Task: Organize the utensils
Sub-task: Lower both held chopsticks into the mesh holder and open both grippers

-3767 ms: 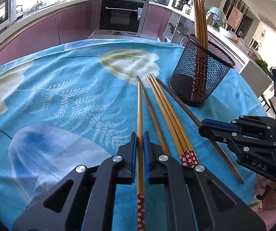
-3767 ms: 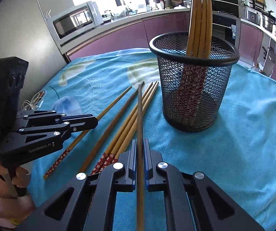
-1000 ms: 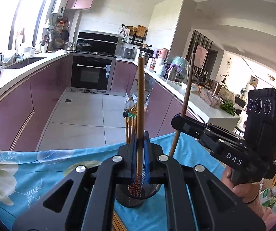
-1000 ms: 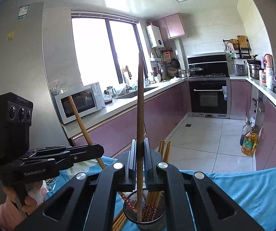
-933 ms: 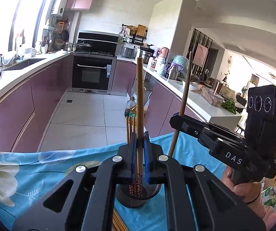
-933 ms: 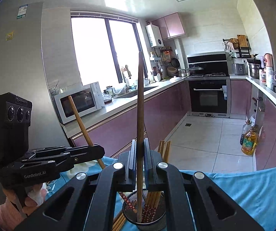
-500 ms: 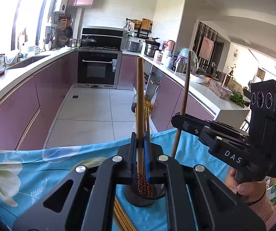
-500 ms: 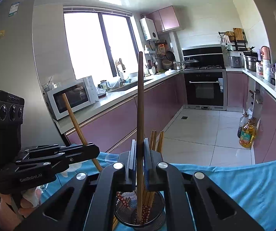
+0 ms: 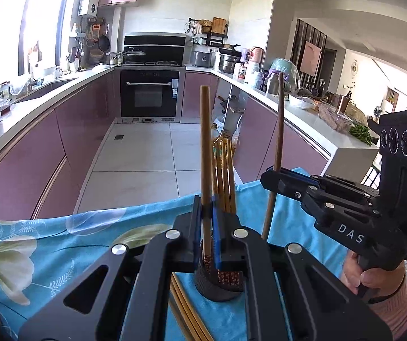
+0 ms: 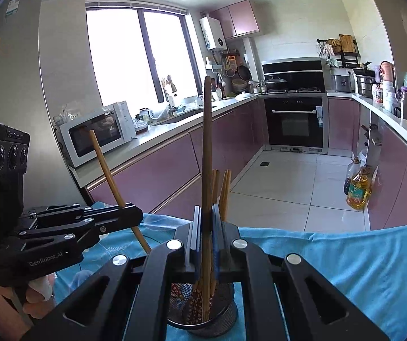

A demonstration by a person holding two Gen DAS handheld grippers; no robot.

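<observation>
A black mesh holder (image 9: 217, 287) (image 10: 203, 322) stands on the blue cloth with several chopsticks upright in it. My left gripper (image 9: 205, 207) (image 10: 135, 216) is shut on a light wooden chopstick (image 9: 205, 142) (image 10: 104, 162) held upright. Its red patterned lower end sits at the holder's mouth. My right gripper (image 10: 207, 213) (image 9: 269, 177) is shut on a dark brown chopstick (image 10: 207, 142) (image 9: 278, 128). That one also stands upright, and its lower end reaches down inside the holder.
Several loose chopsticks (image 9: 186, 312) lie on the blue floral tablecloth (image 9: 61, 244) in front of the holder. A person's hands grip both gripper handles. Purple kitchen cabinets, an oven, a microwave (image 10: 98, 133) and an oil bottle (image 10: 358, 190) lie beyond the table.
Both grippers lifted their chopsticks off the cloth, stood them upright, and over the last second sank with them toward the holder. Both stay shut.
</observation>
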